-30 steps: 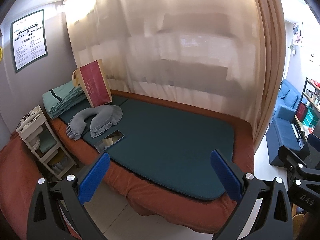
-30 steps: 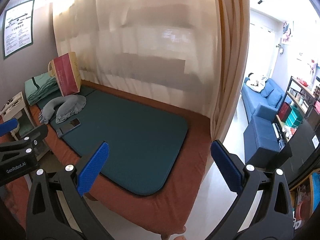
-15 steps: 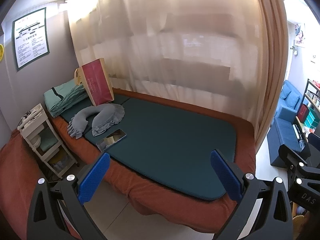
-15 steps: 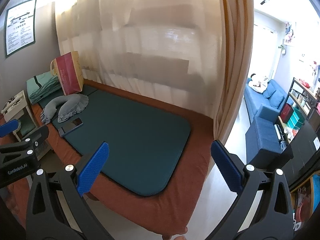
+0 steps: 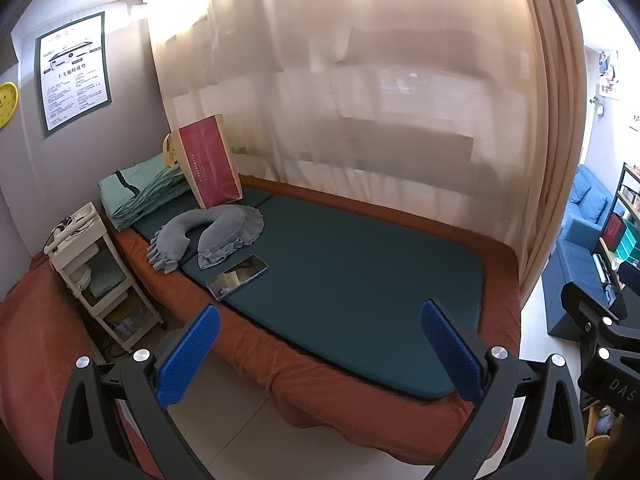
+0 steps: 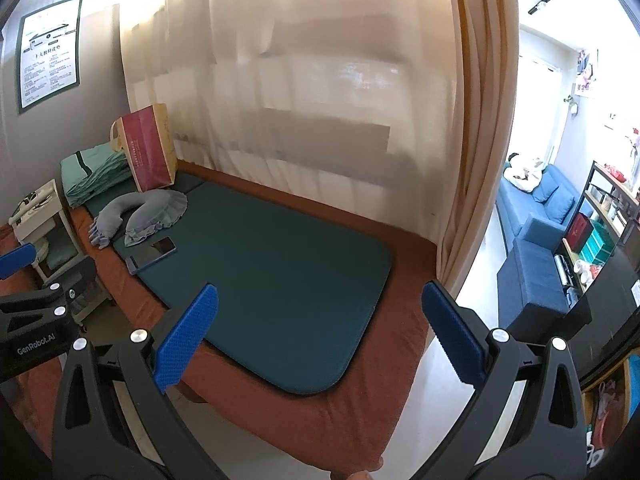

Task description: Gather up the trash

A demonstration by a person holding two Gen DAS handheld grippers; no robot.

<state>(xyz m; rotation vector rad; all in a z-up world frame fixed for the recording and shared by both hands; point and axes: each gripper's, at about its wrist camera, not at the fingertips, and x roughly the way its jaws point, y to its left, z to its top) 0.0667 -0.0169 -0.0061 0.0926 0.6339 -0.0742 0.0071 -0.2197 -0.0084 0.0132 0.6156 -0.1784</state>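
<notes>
A bed with a rust sheet (image 5: 360, 412) and a dark teal mat (image 5: 360, 272) fills both views. On it stand a red paper bag (image 5: 210, 164) (image 6: 150, 148), a grey U-shaped pillow (image 5: 216, 232) (image 6: 140, 216), a phone (image 5: 237, 277) (image 6: 152, 254) and folded green bedding (image 5: 140, 192). No clear piece of trash shows. My left gripper (image 5: 320, 354) is open and empty, held before the bed's near edge. My right gripper (image 6: 320, 334) is open and empty to its right, over the bed's foot corner.
A white shelf cart (image 5: 96, 280) stands between this bed and another rust bed (image 5: 32, 340) at the left. Sheer curtains (image 5: 340, 120) hang behind. A blue sofa (image 6: 536, 232) and shelves (image 6: 608, 216) lie beyond the curtain at the right. Pale floor (image 5: 224, 412) runs below.
Both grippers have drifted slightly left and down, so the bed sits a little higher and further right in view. Both stay open and empty.
</notes>
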